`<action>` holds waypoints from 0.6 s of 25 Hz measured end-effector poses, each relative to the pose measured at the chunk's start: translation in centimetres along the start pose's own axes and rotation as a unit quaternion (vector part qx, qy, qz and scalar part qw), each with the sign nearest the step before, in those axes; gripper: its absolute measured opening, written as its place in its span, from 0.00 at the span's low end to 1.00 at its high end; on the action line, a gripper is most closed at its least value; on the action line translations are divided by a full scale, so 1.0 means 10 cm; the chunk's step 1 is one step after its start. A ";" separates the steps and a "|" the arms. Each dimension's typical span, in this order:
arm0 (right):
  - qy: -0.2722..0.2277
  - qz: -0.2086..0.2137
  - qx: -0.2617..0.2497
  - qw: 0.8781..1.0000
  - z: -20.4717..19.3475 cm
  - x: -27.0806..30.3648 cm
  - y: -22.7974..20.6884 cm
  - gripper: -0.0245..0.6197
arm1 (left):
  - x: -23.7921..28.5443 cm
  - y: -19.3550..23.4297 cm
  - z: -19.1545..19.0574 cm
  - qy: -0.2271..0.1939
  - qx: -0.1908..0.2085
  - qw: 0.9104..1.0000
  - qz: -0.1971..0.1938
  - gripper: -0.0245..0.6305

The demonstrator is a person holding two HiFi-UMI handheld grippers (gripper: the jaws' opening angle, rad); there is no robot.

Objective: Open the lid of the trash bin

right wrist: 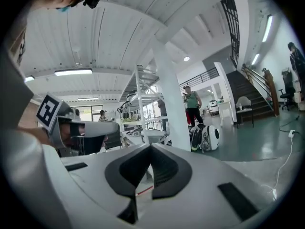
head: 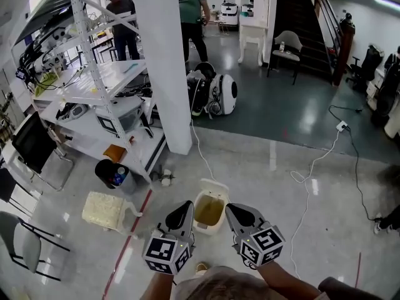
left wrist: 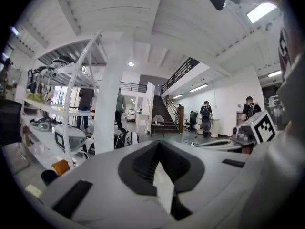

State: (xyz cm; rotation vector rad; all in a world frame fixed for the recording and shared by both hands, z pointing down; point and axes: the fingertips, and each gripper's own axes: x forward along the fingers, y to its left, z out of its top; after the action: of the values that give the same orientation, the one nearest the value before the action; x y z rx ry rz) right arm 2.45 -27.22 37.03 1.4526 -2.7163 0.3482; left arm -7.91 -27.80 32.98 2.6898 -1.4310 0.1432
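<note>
I hold both tools low in front of me, side by side above the pale floor (head: 281, 167). My left tool (head: 185, 209) is clenched: in the left gripper view its two jaws meet at the tips, with only a thin sliver of floor showing lower down and nothing gripped. My right tool (head: 234, 210) is clenched in the same way, jaws pressed together on nothing in the right gripper view.

The trash bin (head: 209, 227), small and white, stands on the floor between the two tools in the head view. Its lid (head: 212, 185) is raised at the far edge, and the brownish inside lies open to view. Each tool's dark tip sits just beside the rim. I cannot tell whether either one touches it.

To my left a pale yellow crate (head: 104, 209) lies on the floor, with a black bucket (head: 107, 171) just beyond it at the foot of a white shelving rack (head: 103, 99). A red line (head: 131, 237) runs along the floor between the crate and the bin. A white pillar (head: 164, 67) rises straight ahead, and a white cable (head: 310, 167) trails over the floor to my right.
</note>
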 end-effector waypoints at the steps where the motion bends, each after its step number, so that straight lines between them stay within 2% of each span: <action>1: -0.005 -0.001 -0.004 1.000 0.01 0.00 -0.01 0.09 | -0.01 -0.03 -0.04 -0.009 0.015 1.000 0.003 0.02; 4: -0.020 -0.003 -0.008 1.000 0.01 -0.01 -0.04 0.09 | -0.04 -0.04 -0.16 -0.033 0.035 0.999 0.015 0.02; 6: -0.026 -0.003 -0.006 1.000 0.00 0.00 -0.07 0.09 | -0.03 -0.02 -0.20 -0.041 0.023 0.999 0.021 0.02; 9: -0.027 -0.001 -0.002 1.000 -0.04 -0.02 -0.06 0.09 | -0.05 -0.05 -0.24 -0.025 -0.001 1.000 0.019 0.02; 15: -0.032 0.005 -0.002 0.999 -0.03 -0.01 -0.01 0.09 | -0.01 -0.02 -0.21 -0.036 0.011 0.999 0.018 0.02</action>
State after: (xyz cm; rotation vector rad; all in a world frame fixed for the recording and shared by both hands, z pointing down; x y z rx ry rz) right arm 2.54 -27.09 37.32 1.4747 -2.7731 0.3002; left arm -7.89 -27.34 35.02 2.7145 -1.5066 0.0644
